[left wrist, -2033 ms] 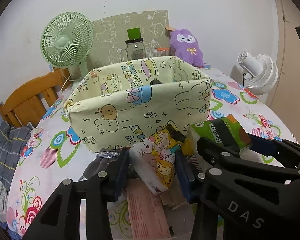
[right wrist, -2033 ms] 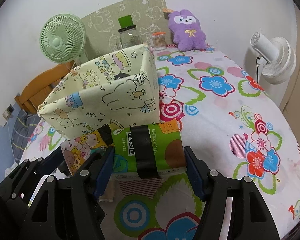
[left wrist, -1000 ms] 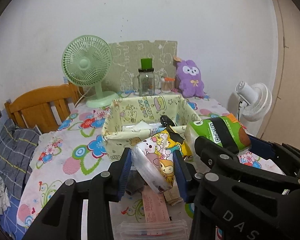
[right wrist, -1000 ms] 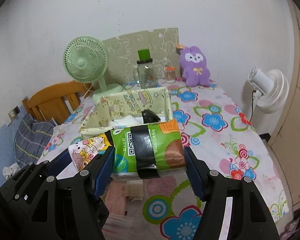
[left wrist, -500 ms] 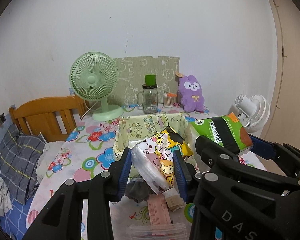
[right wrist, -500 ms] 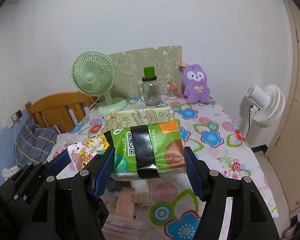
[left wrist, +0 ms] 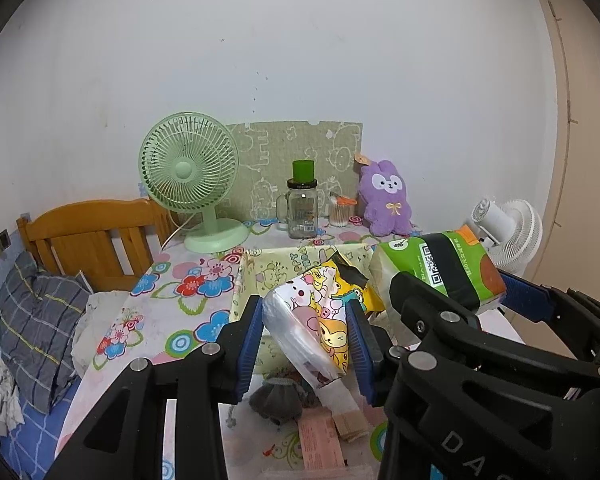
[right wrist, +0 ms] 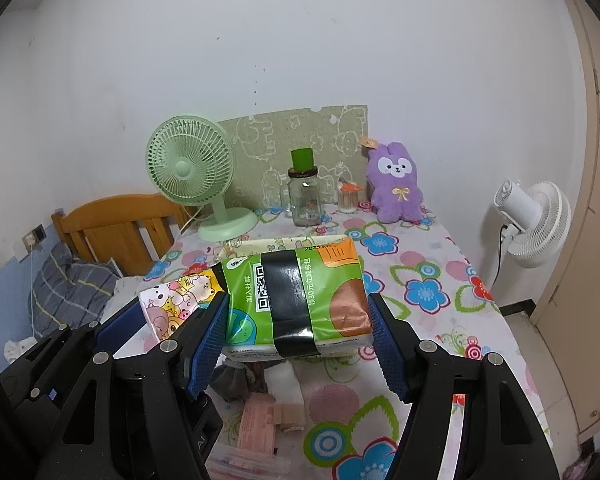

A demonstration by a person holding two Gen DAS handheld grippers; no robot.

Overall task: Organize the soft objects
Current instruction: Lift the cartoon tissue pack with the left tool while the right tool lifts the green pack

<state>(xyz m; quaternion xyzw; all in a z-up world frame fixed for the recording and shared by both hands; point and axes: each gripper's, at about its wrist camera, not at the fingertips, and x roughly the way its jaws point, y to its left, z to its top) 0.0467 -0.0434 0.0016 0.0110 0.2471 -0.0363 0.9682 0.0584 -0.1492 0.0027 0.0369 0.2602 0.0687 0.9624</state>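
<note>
Both grippers are up off the table [right wrist: 452, 280] right now, each with a soft pack in it; the left gripper [left wrist: 306, 344] is clenched on a cartoon pack [left wrist: 320, 320], blue pads pressing both its sides, pack tilted with its top leaning toward 1 o'clock; the right gripper [right wrist: 298, 340] is grasping a green pack [right wrist: 296, 300] with a black band round the middle, pads tight on both short ends, pack lying about level; in the right view the cartoon pack sits at 9 o'clock from the green one, the two nearly touching; the fabric bin [left wrist: 260, 268] is on the flowery cloth right behind both packs, mostly hidden by them; under the grippers at 6 o'clock there's a grey pouch [left wrist: 276, 398], a pink packet [left wrist: 320, 444] and a white wad [right wrist: 284, 384] lying on the cloth; at the back by the wall, a green fan [right wrist: 190, 168] at 11 o'clock, a jar [right wrist: 305, 200] at 12, and a purple plush [right wrist: 396, 184] at 1; a white fan [right wrist: 534, 224] stands off the table edge at 3 o'clock; a wooden chair [left wrist: 92, 240] at 9.
</note>
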